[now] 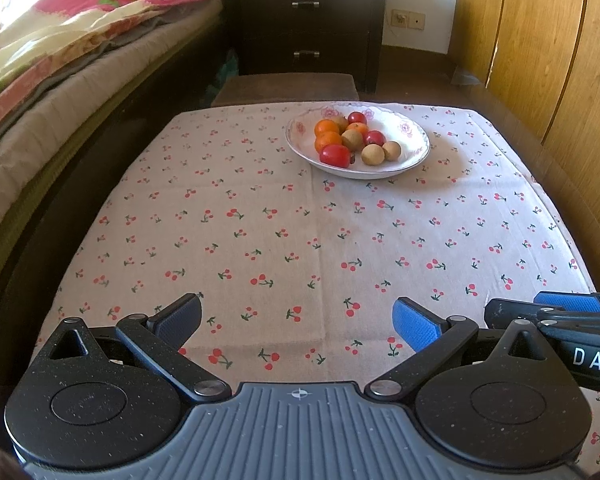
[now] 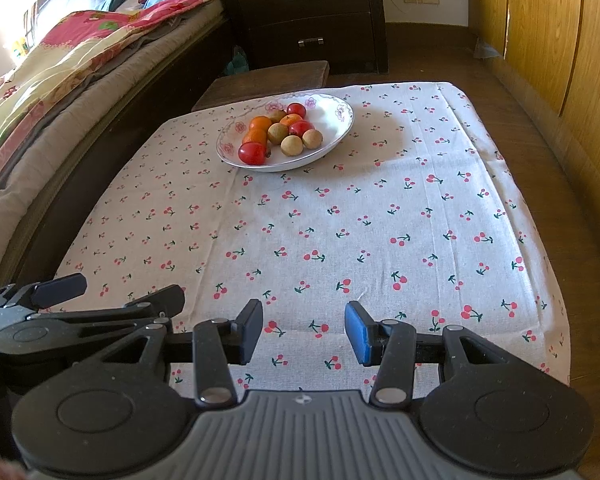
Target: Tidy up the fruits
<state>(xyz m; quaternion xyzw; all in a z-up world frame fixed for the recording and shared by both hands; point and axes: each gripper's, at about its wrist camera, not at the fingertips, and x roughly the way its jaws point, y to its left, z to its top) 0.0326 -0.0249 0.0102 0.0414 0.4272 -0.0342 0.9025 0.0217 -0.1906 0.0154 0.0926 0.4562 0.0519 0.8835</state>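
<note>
A white floral-rimmed plate [image 2: 342, 118] of red, orange and tan fruits [image 2: 278, 134] is sitting on the cherry-print clothed worktop [image 2: 380, 220], the right tool [image 2: 304, 330] hovering empty, jaws apart

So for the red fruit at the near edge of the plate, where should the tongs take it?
Grip the red fruit across its round middle, coming down from above on the near side. It sits at the plate's near rim, with an orange close behind, so the sideways span probably gives the pads the most room.

Plate [image 1: 414, 158]: I see it far back on the desk [image 1: 260, 220].
Fruits [image 1: 352, 140]: in that plate.
Bed [image 1: 40, 92]: left of plate.
Drawers [image 1: 304, 28]: behind plate.
</note>
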